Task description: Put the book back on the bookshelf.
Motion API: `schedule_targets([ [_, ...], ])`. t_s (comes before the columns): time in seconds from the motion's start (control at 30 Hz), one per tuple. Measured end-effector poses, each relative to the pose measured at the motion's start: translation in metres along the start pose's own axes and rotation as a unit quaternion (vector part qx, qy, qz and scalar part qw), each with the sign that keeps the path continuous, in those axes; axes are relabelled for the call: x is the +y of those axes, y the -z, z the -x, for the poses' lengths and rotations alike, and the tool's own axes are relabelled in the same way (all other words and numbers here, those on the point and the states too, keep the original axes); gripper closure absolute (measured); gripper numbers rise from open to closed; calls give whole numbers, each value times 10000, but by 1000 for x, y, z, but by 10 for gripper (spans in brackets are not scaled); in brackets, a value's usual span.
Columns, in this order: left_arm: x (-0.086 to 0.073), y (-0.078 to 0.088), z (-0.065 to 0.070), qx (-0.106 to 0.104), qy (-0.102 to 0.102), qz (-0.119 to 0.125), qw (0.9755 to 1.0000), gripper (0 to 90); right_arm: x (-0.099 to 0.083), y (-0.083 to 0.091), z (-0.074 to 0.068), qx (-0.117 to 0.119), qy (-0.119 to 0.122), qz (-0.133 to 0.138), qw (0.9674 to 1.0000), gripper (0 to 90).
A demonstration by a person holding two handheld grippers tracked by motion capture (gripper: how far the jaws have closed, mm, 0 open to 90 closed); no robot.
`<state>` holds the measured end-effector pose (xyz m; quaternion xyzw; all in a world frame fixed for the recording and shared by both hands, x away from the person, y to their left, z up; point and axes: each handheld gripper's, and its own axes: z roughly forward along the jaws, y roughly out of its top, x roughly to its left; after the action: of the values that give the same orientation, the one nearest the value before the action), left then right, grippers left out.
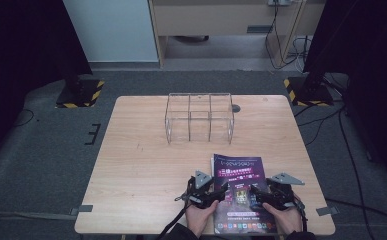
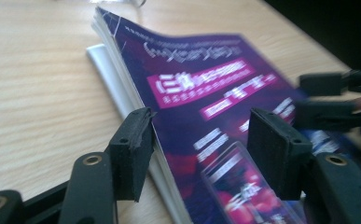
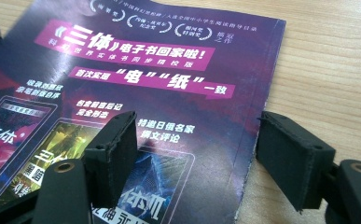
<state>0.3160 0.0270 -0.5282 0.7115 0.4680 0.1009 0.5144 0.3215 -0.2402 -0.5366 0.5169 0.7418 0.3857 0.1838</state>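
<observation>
Both grippers [image 1: 220,192] [image 1: 255,194], jaws apart, straddle the magazine's [image 1: 237,172] edges.

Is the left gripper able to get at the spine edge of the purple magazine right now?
Probably yes: the left gripper already straddles that edge of the purple magazine, fingers apart, nothing between.

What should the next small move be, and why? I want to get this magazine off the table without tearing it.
Probably shut the left claw on the magazine's left edge. Its jaws straddle that slightly raised edge with a gap showing at the pads. The right claw straddles the right edge, open too, so nothing grips the magazine yet.
</observation>
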Motion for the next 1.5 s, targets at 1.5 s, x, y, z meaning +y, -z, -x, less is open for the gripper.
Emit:
schedule_targets([
  [1.5,3,-19,-3,756,-184,-760,9941,233,0,0,-1,7,70,-23,10000,279],
])
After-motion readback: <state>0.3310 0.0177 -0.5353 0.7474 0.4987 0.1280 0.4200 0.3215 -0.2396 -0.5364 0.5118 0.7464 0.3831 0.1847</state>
